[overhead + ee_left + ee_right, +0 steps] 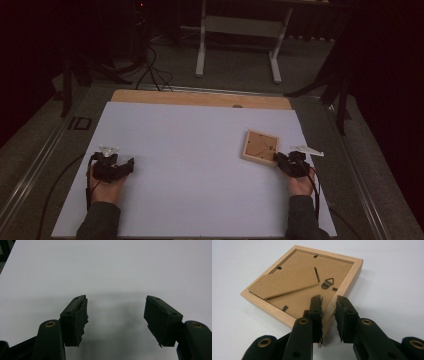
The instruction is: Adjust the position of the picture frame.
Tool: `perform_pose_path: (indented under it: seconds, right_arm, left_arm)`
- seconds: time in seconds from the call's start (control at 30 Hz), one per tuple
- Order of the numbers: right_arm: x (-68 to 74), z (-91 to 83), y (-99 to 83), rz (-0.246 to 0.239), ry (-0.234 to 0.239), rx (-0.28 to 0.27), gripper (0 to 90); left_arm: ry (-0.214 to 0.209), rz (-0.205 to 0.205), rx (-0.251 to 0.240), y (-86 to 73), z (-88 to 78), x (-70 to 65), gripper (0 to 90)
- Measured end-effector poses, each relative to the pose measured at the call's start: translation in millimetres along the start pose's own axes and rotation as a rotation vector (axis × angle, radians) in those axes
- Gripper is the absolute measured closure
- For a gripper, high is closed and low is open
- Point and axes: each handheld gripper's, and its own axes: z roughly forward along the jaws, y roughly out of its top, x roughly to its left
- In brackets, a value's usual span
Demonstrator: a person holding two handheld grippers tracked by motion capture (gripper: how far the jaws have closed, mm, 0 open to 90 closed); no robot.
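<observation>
We took the desk [200, 150] first: a wide white sheet with a strip of bare wood at its far edge. On it, at our right-hand side, lay the wooden picture frame [260, 147], face down with its brown backing board [304, 282] up and one corner pointing back at us.

The right gripper [329, 317] sat at that near corner of the frame. Its fingers [315, 315] stood narrow, one over the backing board and one outside the wooden rail, straddling the rail. Whether the pads truly pressed on the wood we could not tell for sure, though it looked like a pinch on the corner. The left gripper [116, 320] rested far to the left of the frame, its fingers wide apart with only the bare sheet between them.

We judged the risks to start from that corner hold. A frame lifted by one corner would want to swing or twist out, since so little wood sat between the pads. The loose easel flap [284, 285] on the backing, already standing a little proud, could flop open. The small metal hanger [327, 283] and the turn clips [284, 308] near the fingers could snag. With the left gripper so far from the frame, nothing stood ready to steady it.
</observation>
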Motion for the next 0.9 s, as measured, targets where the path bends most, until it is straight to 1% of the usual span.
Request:
perform_pose_path:
  seconds: [0.9]
  right_arm:
    - [33.3, 9.9, 3.0, -0.086, 0.063, 0.022, 75.3]
  left_arm:
    - [-0.003, 0.003, 0.000, 0.0, 0.3, -0.6, 35.5]
